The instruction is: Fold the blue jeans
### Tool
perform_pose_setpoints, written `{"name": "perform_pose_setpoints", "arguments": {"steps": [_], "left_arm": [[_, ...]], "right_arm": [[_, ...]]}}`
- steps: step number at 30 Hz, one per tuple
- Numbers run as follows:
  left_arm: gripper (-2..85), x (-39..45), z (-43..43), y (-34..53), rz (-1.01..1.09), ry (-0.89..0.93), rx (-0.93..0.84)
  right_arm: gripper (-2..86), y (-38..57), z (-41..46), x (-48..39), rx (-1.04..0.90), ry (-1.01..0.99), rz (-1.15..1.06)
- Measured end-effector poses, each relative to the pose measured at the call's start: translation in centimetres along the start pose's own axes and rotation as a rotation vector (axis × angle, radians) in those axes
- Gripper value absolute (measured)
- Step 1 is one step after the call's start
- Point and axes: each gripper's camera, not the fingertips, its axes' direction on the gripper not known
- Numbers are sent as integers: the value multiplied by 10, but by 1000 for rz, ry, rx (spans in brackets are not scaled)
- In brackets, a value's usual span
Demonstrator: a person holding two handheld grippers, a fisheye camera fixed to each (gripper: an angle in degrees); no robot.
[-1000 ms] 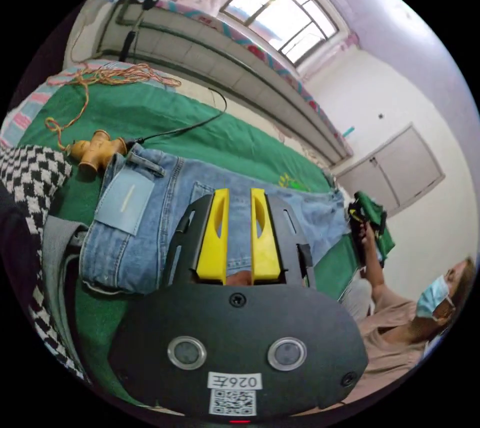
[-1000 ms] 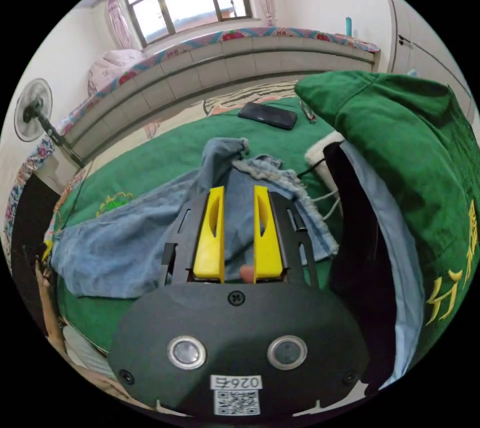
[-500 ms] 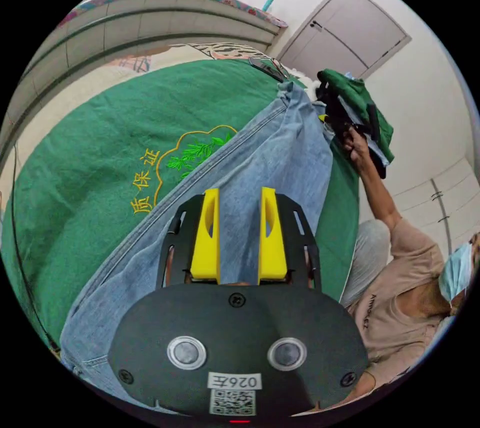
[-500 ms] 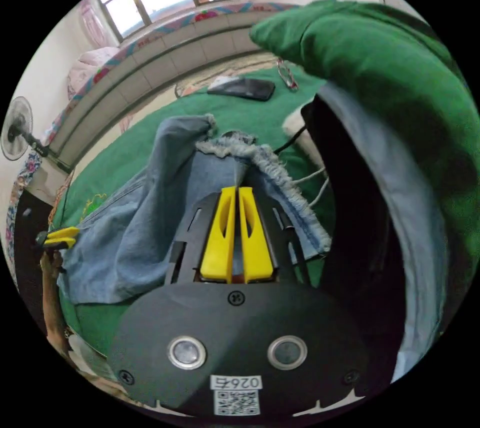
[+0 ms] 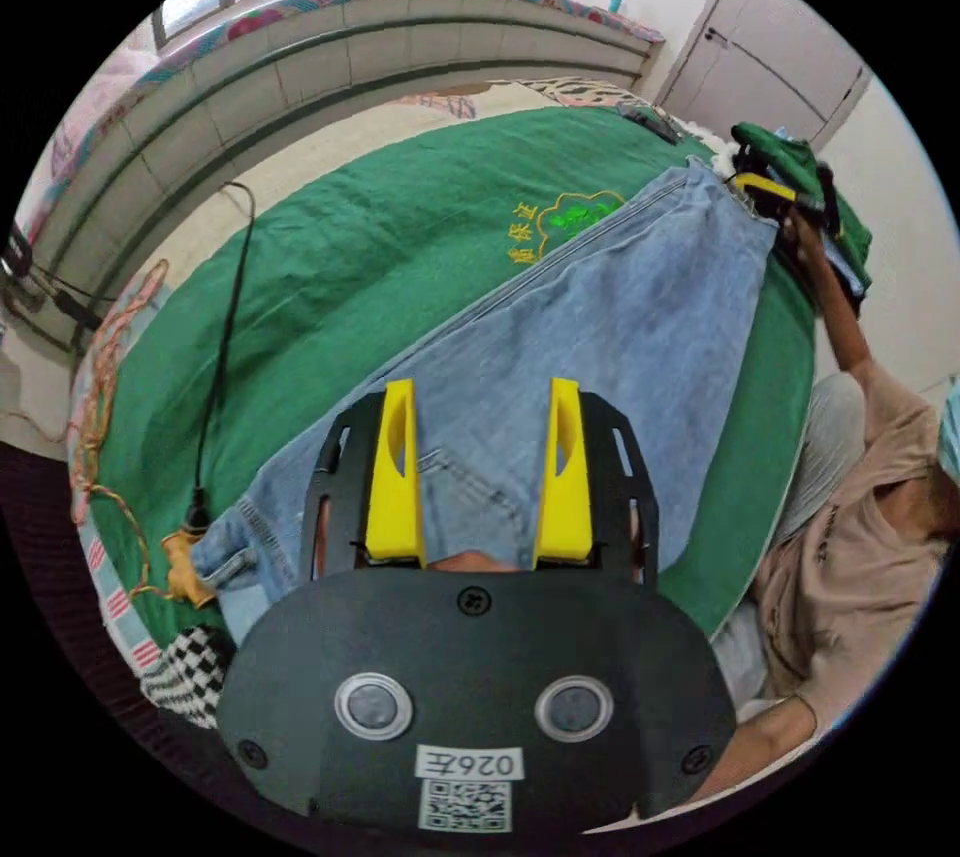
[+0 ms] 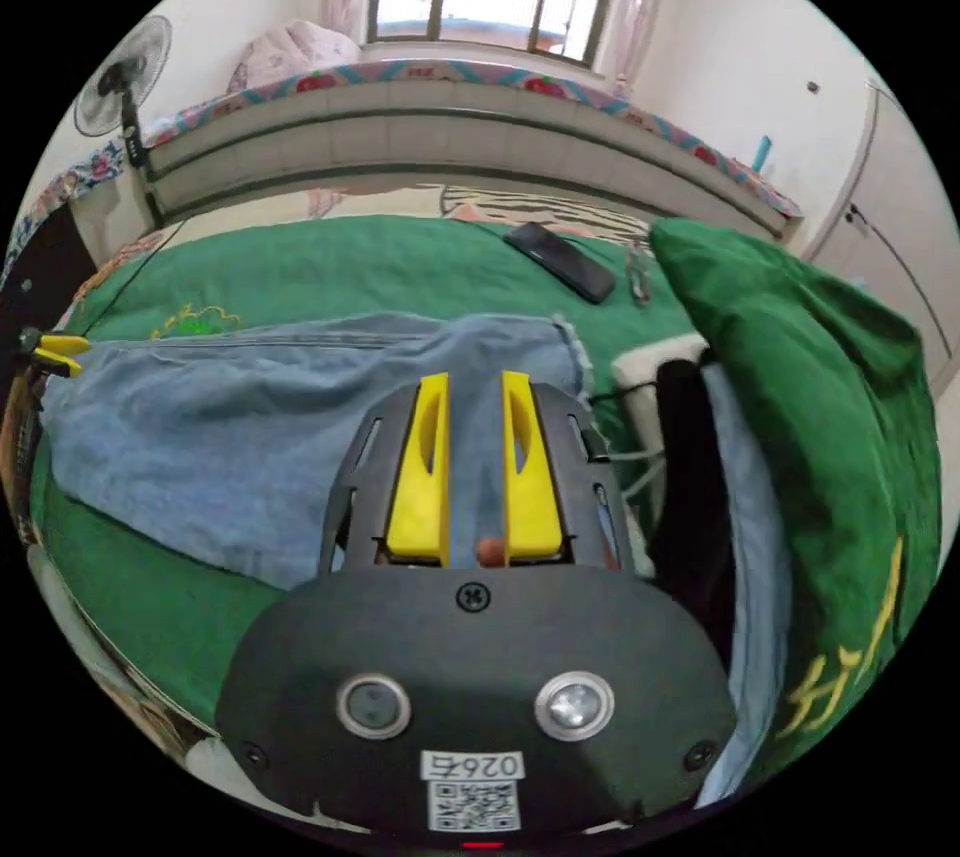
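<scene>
The blue jeans [image 5: 600, 327] lie stretched out flat on the green bedspread [image 5: 380, 237]. My left gripper [image 5: 480, 397] hovers over the waist and pocket end, jaws wide apart, nothing pinched. My right gripper [image 6: 475, 387] stands open above the frayed hem end of the jeans [image 6: 300, 417], with denim lying flat below the gap. In the left gripper view the right gripper [image 5: 775, 189] is at the far hem, held in a person's hand. In the right gripper view the left gripper [image 6: 55, 347] sits at the far waist end.
A black phone [image 6: 560, 262] lies on the bedspread beyond the hem. A green folded stack [image 6: 820, 377] and a white power strip [image 6: 650, 362] crowd the right side. A black cable [image 5: 225, 297], a brass fitting [image 5: 180, 567] and checkered cloth [image 5: 185, 682] sit near the waist. A person [image 5: 850, 517] sits beside the bed.
My right gripper was shut on the bunched hem half a second ago and now stands open; the leg lies flat. My left gripper's jaws have spread wider. Both cameras have swung.
</scene>
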Motion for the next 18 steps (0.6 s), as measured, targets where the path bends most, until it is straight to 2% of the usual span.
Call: {"name": "perform_pose_setpoints", "arguments": {"steps": [2,4,5,6,8,10,14,15,17,18], "left_arm": [[228,-1,20,12,39,-148,-23],[193,-6,49,18,48,-101,-56],[134,-13,56,19,27,-42,-46],[51,-18,56,22,8,-33,-34],[13,-28,52,28,-7,63,36],[3,-32,47,39,3,49,115],[-4,-55,51,52,-53,11,222],[-3,-62,61,55,-63,12,223],[-1,-73,85,59,-91,26,183],[9,-80,101,63,-132,-27,113]], "right_arm": [[118,-23,31,2,-63,-42,26],[83,-36,80,4,-266,-96,56],[67,-37,81,6,-262,-99,69],[35,-37,69,8,-216,-89,98],[0,-34,42,13,-121,-108,131],[-11,-31,6,14,-4,-125,114],[-10,-47,-15,17,103,-147,120],[-5,-55,-6,17,78,-120,112],[17,-67,29,16,-82,-64,78],[42,-68,54,18,-212,-11,86]]}}
